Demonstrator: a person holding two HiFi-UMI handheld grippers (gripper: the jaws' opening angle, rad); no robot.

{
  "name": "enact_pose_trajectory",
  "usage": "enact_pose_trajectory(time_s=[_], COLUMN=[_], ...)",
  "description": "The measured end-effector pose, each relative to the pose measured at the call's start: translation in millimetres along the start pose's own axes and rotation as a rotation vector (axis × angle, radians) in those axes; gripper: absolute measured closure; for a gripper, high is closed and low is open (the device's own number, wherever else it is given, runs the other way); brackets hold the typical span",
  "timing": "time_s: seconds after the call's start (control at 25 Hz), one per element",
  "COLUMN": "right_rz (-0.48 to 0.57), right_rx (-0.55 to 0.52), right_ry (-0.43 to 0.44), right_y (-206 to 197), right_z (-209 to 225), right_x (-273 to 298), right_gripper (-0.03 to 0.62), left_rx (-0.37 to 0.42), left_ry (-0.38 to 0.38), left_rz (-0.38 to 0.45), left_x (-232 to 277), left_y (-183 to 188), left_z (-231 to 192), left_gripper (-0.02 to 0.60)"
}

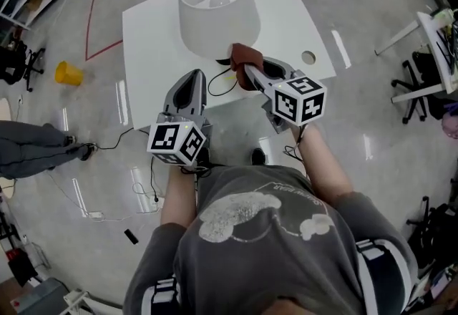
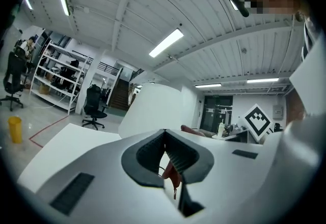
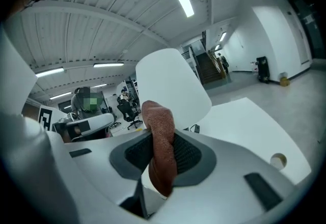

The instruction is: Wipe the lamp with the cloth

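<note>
Lamp [image 1: 218,16] with a wide white shade stands upright near the middle of a white table [image 1: 154,34], straight ahead of the person. A black cord [image 1: 217,83] trails across the table from under the shade.

The right gripper [image 1: 247,70] pinches a brown cloth [image 1: 245,56] between its jaws. In the right gripper view a thick fold of it pokes up above the pads and another hangs below. The cloth sits right at the lower near edge of the shade, though I cannot tell whether the two touch. The left gripper [image 1: 192,77] hovers beside it over the near edge of the table, its jaws pressed together on nothing.

Judging by this, the cloth is picked up and brought to the lamp, and the wiping itself is at its very start. The next move calls for pressing the fold lightly against the shade and sweeping it around or along the surface. The pressure should stay gentle, as a light shade may tip or slide. The free left gripper could steady the lamp if needed.
</note>
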State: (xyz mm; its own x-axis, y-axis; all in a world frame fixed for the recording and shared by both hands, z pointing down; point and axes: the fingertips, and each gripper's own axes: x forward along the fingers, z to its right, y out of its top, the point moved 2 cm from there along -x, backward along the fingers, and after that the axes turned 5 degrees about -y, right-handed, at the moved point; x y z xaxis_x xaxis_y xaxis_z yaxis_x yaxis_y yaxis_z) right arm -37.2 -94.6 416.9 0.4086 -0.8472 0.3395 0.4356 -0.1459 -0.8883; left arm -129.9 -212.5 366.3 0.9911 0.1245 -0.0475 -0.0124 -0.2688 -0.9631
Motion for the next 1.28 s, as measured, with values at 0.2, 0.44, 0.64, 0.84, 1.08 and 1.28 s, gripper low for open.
enact_pose_trajectory(time_s=[0.2, 0.44, 0.64, 0.84, 1.08, 1.28], right_rz=[0.076, 0.189, 0.226, 0.200, 0.163, 0.111], right_rx=[-0.038, -0.091, -0.105, -0.101, -0.094, -0.080], right_ry=[0.091, 0.146, 0.100, 0.049, 0.038, 0.083], right_y=[38.0, 98.0, 127.5, 129.9, 116.3, 92.9], right_z=[-8.6, -18.2, -19.8, -9.0, 19.4, 47.2], right_x=[-19.4, -35.6, -29.5, -17.1, -15.8, -7.9], right_gripper=[0.503, 0.503, 0.503, 0.503, 0.503, 0.503], left_rx=[0.024, 0.111, 0.124, 0.099, 0.053, 0.065], left_ry=[0.005, -0.023, -0.073, -0.103, -0.096, -0.046], left_rz=[0.061, 0.161, 0.181, 0.155, 0.124, 0.079], left_x=[3.6, 10.1, 19.8, 35.5, 48.3, 57.2], left_y=[29.2, 78.0, 100.5, 99.1, 78.2, 50.5], left_z=[21.7, 37.8, 30.2, 18.1, 18.3, 22.6], left_gripper=[0.574, 0.574, 0.574, 0.574, 0.574, 0.574])
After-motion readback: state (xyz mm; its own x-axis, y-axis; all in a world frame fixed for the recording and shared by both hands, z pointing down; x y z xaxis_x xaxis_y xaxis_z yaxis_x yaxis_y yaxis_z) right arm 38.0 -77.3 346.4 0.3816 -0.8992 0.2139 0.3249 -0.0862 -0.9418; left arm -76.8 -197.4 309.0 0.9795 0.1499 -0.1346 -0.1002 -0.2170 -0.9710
